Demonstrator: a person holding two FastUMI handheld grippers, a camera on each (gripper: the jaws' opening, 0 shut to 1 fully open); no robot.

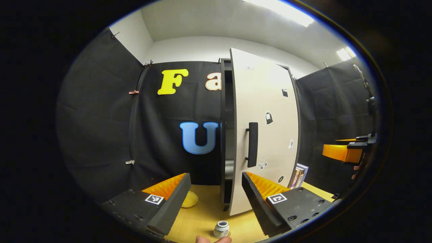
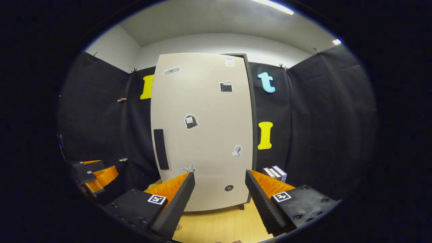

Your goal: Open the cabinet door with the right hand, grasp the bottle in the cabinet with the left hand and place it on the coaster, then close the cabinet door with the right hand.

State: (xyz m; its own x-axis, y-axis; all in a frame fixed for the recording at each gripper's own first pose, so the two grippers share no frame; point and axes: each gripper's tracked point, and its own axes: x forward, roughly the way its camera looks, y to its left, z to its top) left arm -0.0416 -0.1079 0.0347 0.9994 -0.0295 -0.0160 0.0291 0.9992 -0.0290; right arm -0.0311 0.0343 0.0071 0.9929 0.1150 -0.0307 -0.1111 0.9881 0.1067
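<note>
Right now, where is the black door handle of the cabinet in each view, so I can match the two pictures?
Left gripper view: the door handle is right of centre, near the left edge of the pale cabinet door, which stands ajar.
Right gripper view: the door handle is left of centre, again near the door's left edge.
Shared landmark: the butterfly sticker, low on the door beside the handle.

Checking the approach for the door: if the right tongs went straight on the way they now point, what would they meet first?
Probably the flat beige cabinet door, low on its panel, right of the black bar handle. The right tongs are open, nothing between them; depth is unclear.
</note>
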